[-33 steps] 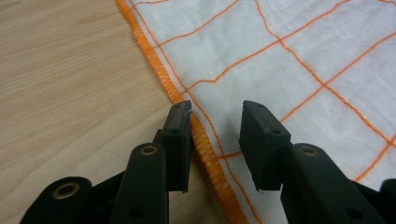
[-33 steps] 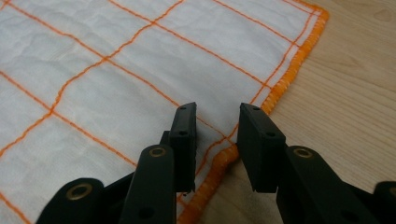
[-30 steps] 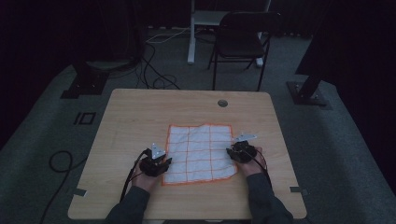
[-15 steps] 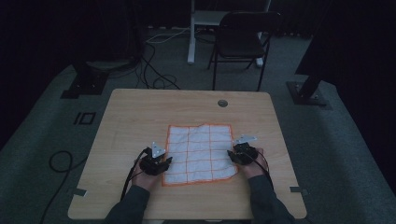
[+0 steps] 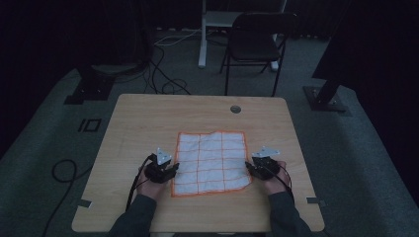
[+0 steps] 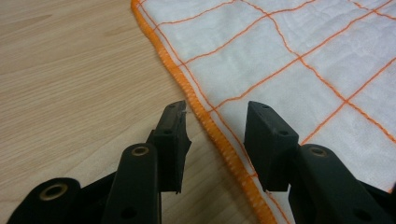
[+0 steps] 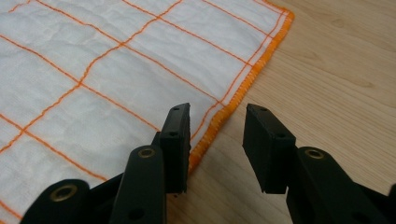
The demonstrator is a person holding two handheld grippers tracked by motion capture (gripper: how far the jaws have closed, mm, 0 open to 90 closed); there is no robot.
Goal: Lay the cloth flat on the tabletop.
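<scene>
Your white cloth with the orange grid (image 5: pixel 211 162) lies flat on the wooden table (image 5: pixel 148 123), a little toward 5 o'clock from the table's middle in the high view, with its near edge turned toward you. Your left gripper (image 5: pixel 170 170) sits at the cloth's 9 o'clock edge, close to the near corner, and your right gripper (image 5: pixel 251 169) sits at the 3 o'clock edge, also close to the near corner, so the cloth lies between the two. In the left gripper view, the left gripper's (image 6: pixel 215 126) jaws stand apart with a moderate gap, and the orange hem runs up between them from 6 o'clock toward 11 o'clock; one jaw is over bare wood, the other over cloth. In the right gripper view, the right gripper's (image 7: pixel 217 128) jaws stand apart likewise, the hem passing by the jaw at 9 o'clock and running toward 1 o'clock, the other jaw over bare wood. Neither pair holds anything.
</scene>
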